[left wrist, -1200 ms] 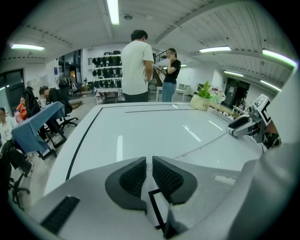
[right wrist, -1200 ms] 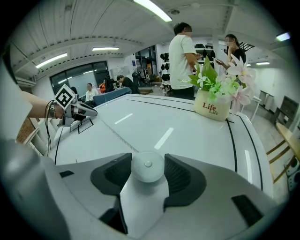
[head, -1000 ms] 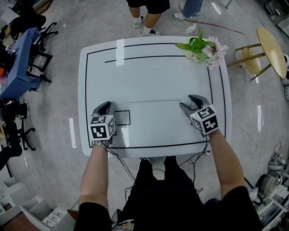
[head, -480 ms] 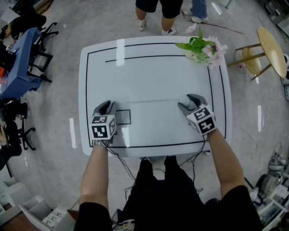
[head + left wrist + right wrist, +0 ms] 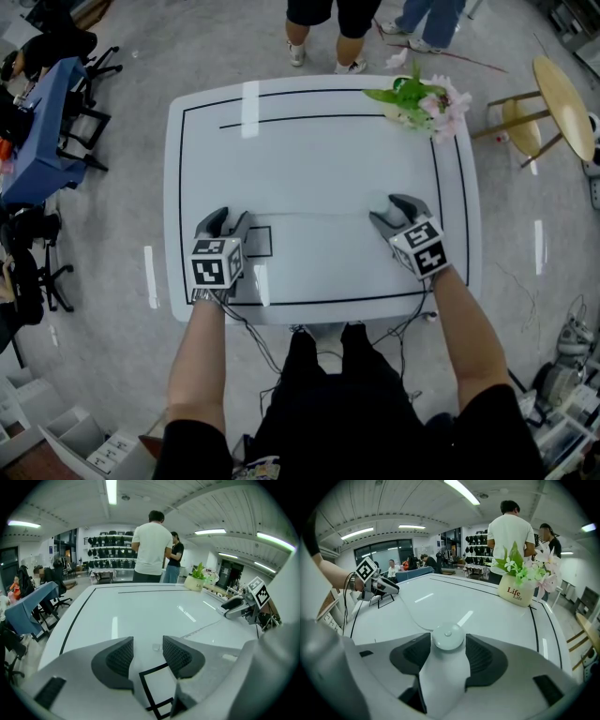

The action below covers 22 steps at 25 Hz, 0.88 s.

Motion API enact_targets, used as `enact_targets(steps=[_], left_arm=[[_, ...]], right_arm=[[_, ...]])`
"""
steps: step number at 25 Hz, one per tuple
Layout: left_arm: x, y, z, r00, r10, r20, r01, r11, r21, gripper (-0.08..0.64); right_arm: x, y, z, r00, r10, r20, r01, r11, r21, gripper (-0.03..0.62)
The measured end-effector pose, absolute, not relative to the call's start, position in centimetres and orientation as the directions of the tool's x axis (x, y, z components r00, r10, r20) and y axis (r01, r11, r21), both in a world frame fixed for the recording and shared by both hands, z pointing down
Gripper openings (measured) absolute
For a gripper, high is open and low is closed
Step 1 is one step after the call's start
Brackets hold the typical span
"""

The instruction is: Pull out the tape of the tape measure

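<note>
Tape drawn out across the white bench (image 5: 309,150) between two grippers.
The right gripper (image 5: 389,212) is closed on the round white tape measure (image 5: 448,637), pads against its sides, though its jaws have just been easing wider; in the head view that gripper hides the case. The left gripper (image 5: 147,641) has just been opening. Its jaws stand apart, and the tape's end tab (image 5: 155,646) lies loose on the bench between their tips. The tape (image 5: 309,214) shows only as a faint thin line. At the far corner, a cream pot (image 5: 516,594) holds pink flowers (image 5: 448,98) and green leaves.
</note>
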<state>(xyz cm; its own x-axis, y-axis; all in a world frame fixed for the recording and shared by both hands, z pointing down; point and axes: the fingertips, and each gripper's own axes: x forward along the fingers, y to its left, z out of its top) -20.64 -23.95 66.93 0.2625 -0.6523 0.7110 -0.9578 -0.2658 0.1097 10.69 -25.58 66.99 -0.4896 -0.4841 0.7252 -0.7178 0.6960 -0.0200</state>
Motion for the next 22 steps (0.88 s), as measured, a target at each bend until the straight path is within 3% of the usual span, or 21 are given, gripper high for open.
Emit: enact_targets(steps=[10, 22], left_arm=[[-20.1, -24.0, 65.9, 0.306, -0.674, 0.673, -0.947, -0.287, 0.143, 0.267], [-19.7, -23.4, 62.3, 0.330, -0.726, 0.604, -0.939, -0.318, 0.131, 0.279]], right_arm=[[10.3, -25.1, 66.3, -0.494, -0.486, 0.721, -0.703, 0.711, -0.002, 0.259], [9.9, -24.7, 63.0, -0.502, -0.535, 0.680, -0.710, 0.703, 0.028, 0.258]])
